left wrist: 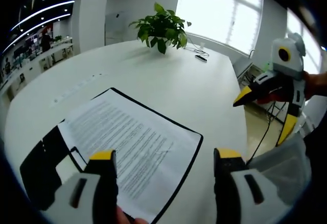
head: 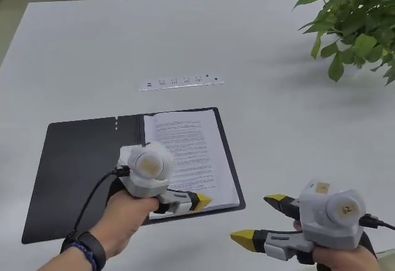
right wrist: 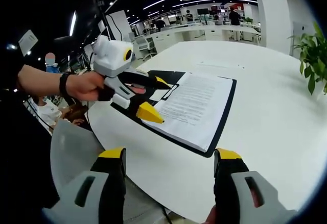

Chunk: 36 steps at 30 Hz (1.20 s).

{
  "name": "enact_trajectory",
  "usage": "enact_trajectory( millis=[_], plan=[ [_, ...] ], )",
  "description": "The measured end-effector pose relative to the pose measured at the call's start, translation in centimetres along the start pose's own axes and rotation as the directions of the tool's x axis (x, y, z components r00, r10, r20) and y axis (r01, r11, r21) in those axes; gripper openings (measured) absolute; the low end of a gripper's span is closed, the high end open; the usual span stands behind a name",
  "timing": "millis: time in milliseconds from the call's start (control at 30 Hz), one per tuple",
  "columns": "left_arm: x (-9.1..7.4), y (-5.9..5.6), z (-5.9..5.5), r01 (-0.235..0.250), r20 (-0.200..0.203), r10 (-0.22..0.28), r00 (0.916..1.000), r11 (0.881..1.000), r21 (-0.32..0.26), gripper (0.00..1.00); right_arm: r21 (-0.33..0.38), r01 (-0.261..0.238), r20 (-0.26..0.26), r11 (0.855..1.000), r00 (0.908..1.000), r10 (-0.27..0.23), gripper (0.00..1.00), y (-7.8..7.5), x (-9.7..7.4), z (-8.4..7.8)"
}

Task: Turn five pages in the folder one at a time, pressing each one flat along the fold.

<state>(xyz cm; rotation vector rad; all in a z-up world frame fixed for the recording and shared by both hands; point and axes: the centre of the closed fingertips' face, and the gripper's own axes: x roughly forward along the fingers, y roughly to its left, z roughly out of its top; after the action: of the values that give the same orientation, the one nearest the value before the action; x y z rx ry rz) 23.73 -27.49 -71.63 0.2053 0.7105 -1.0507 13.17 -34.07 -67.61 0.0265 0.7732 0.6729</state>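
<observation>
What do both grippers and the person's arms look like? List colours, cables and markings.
The left gripper and right gripper each have a white-grey rounded body and black jaws with yellow tips. A black cable leaves the left one, and another leaves the right. A dark wristband circles the left wrist.

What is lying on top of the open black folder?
Printed pages cover the right half of the folder; its left inner cover is bare. In the head view the left gripper hides the pages' lower edge; sheets under the top one are covered.
</observation>
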Motion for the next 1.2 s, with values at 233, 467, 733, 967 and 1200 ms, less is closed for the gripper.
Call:
enact_trajectory(
  millis=[233, 467, 733, 967, 1200],
  plan=[
    [2.3, 0.0, -0.2, -0.008, -0.017, 0.008, 0.9998, 1.000, 0.008, 0.77, 0.004, 0.000, -0.009, 1.000, 1.0000, 0.000, 0.69, -0.3, 0.0, -0.3],
    [4.3, -0.1, -0.5, -0.025, -0.037, 0.026, 0.9990, 0.999, 0.035, 0.78, 0.010, 0.005, -0.017, 1.000, 0.9998, -0.005, 0.69, -0.8, -0.2, -0.6],
    [6.1, 0.0, -1.4, -0.055, -0.068, 0.059, 0.9959, 0.997, 0.058, 0.80, 0.015, 0.007, -0.017, 1.000, 0.9998, -0.007, 0.69, -1.3, 0.0, -0.2],
    [7.2, 0.4, -1.3, -0.079, -0.067, 0.083, 0.9943, 0.995, 0.061, 0.80, 0.012, 0.004, -0.017, 1.000, 0.9998, -0.004, 0.68, -1.6, 0.4, 0.2],
    [8.0, 0.2, -1.8, -0.086, -0.081, 0.093, 0.9924, 0.993, 0.082, 0.81, 0.018, -0.001, -0.023, 1.000, 0.9997, 0.002, 0.69, -1.5, 0.7, 0.1]
  ],
)
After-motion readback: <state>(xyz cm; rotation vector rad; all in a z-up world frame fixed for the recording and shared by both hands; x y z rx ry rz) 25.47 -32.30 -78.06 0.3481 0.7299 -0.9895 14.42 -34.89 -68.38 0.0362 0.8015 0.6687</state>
